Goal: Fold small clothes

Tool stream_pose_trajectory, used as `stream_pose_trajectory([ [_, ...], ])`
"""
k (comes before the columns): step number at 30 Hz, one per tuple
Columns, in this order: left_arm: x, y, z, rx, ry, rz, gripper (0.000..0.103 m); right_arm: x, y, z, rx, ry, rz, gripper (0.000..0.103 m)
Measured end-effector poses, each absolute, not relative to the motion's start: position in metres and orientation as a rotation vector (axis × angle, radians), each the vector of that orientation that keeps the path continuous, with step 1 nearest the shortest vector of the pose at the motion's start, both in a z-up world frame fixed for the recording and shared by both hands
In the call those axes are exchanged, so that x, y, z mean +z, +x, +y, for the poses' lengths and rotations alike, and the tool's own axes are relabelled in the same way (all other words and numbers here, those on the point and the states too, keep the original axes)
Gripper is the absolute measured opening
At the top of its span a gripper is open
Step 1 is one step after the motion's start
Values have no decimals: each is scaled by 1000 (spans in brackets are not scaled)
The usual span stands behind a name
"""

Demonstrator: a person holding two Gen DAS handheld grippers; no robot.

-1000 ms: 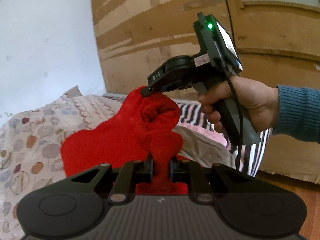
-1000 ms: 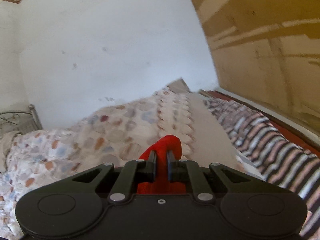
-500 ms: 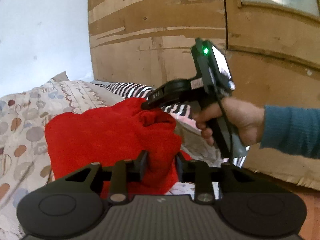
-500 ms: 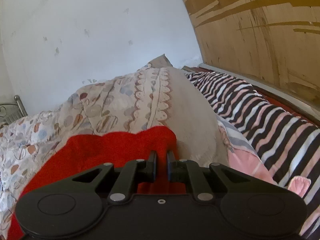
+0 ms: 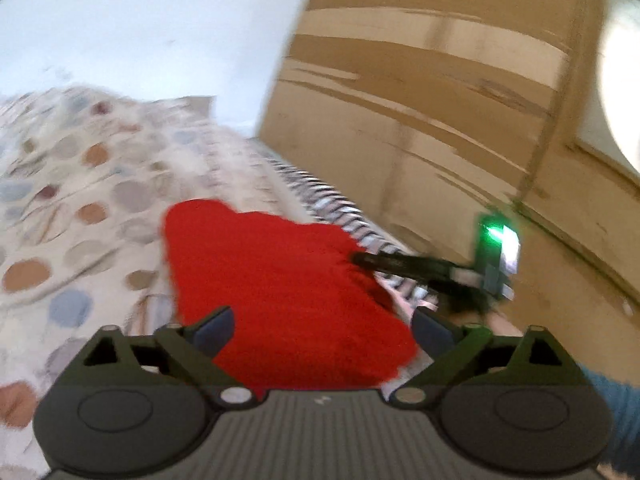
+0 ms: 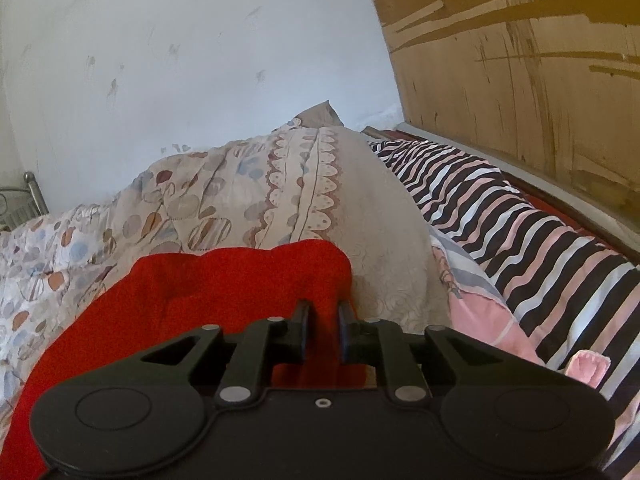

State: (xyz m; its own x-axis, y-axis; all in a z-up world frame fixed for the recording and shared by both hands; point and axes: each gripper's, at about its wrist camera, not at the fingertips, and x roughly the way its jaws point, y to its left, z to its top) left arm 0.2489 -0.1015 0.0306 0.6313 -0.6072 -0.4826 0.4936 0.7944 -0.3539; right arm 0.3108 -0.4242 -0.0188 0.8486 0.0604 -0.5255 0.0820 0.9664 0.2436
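A red fleece garment [image 5: 280, 288] lies spread on the patterned bedcover [image 5: 80, 208]; the left wrist view is blurred by motion. My left gripper [image 5: 322, 326] is open, its fingers wide apart on either side of the cloth's near edge. My right gripper [image 6: 323, 328] is shut on the garment [image 6: 192, 292] at its right corner. In the left wrist view the right gripper [image 5: 362, 259] reaches in from the right and pinches the cloth's far right edge.
A striped pink, black and white blanket [image 6: 520, 248] lies along the right side of the bed. A brown wooden panel [image 6: 520, 80] stands behind it. A white wall [image 6: 180, 60] is at the back, and a metal bed rail [image 6: 28, 192] at far left.
My left gripper has opened and let go of the red garment. The garment has come down from hanging bunched to lying spread on the bedcover. My right gripper still holds its corner.
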Motion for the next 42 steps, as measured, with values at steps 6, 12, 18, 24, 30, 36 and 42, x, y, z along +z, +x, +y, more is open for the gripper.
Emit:
stream_pose_trajectory([
  [6, 11, 280, -59, -381, -310, 710, 102, -6, 292, -417, -22, 233, 542, 54],
  [12, -13, 298, -27, -271, -384, 786, 102, 16, 246, -397, 79, 234, 481, 94],
  [18, -26, 290, -24, -259, -393, 823, 102, 25, 214, -366, 169, 193, 466, 102],
  [24, -30, 285, -30, -265, -381, 826, 102, 0, 208, -349, 118, 86, 542, 102],
  [30, -27, 284, -39, -286, -325, 800, 102, -33, 197, -350, 75, 95, 562, 102],
  [36, -17, 286, -45, -338, -368, 727, 102, -44, 196, -356, 71, 157, 553, 102],
  [42, -19, 313, -71, -402, -296, 768, 103, -52, 190, -367, 73, 268, 545, 102],
])
